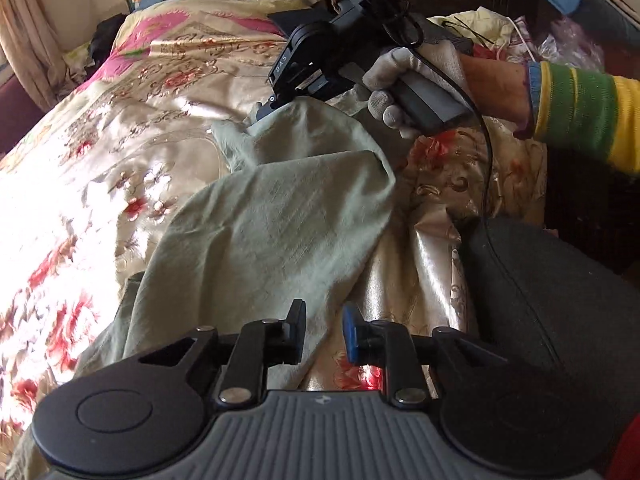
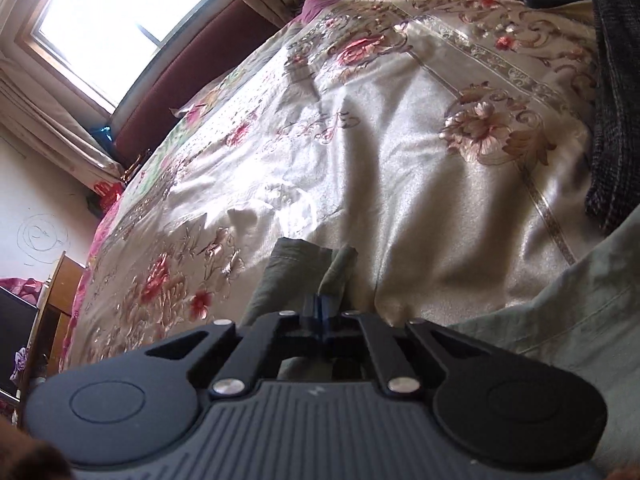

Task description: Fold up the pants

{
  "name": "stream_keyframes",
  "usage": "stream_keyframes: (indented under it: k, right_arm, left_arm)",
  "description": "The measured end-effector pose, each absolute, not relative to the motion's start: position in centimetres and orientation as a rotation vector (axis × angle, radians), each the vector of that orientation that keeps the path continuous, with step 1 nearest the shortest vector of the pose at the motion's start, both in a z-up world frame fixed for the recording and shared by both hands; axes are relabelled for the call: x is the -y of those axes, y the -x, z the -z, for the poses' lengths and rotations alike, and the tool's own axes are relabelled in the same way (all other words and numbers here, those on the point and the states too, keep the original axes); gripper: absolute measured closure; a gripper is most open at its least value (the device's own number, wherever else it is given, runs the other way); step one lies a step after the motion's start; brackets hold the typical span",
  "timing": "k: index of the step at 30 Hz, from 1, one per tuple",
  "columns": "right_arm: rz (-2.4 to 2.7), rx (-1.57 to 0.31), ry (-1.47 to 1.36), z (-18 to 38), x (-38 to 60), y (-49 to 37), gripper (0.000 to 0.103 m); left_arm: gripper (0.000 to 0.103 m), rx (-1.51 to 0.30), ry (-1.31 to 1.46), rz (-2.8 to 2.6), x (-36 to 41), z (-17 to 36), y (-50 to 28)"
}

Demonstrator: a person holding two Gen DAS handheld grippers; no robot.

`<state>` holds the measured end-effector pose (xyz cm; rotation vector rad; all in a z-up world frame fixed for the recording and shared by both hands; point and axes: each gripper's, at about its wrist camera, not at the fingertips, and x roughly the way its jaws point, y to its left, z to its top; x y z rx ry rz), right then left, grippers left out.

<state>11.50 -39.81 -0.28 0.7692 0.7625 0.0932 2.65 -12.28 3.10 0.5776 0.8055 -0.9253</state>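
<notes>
Pants (image 1: 256, 232) of pale green cloth are spread in loose folds across a bed covered by a shiny floral bedspread (image 1: 120, 128). One end of the garment is pinched by the right hand-held gripper (image 1: 256, 118) – its jaws are seen pressed together on a bunched edge of the cloth in the right wrist view (image 2: 320, 308), with the fabric lifted slightly off the bedspread. That gripper is carried by a gloved hand (image 1: 400, 92), and a sleeve striped green and yellow (image 1: 588, 116) is seen behind it. The left hand-held gripper (image 1: 324, 332) is held above the nearer part of the pants – its jaws stand a little apart, and no cloth is pressed between them. A dark clothed leg (image 1: 540, 300) is seen at the right of the left wrist view. A bright window (image 2: 120, 20) is seen beyond the bed.
</notes>
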Motion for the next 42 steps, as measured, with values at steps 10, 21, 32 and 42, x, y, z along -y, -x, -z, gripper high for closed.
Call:
stream_keyframes:
  k: [10,21,32,42]
  right_arm:
    - [0.004,-0.351,-0.943,-6.5,45.9,-2.1,0.100]
    - [0.247,-0.486,-0.926,0.0,47.8,3.6,0.094]
    - [0.225,-0.554,-0.938,1.6,48.3,-1.4,0.063]
    - [0.316,-0.304,-0.922,-0.9,49.0,4.6,0.097]
  left_arm:
    - [0.058,-0.687,-0.477,0.903,17.4,-3.1,-6.6]
    - [0.055,-0.798,-0.514,0.888,19.9,0.9,-7.2]
    - [0.055,-0.799,-0.557,0.880,20.0,0.7,-6.6]
    - [0.048,-0.711,-0.606,0.898,20.8,0.5,-5.8]
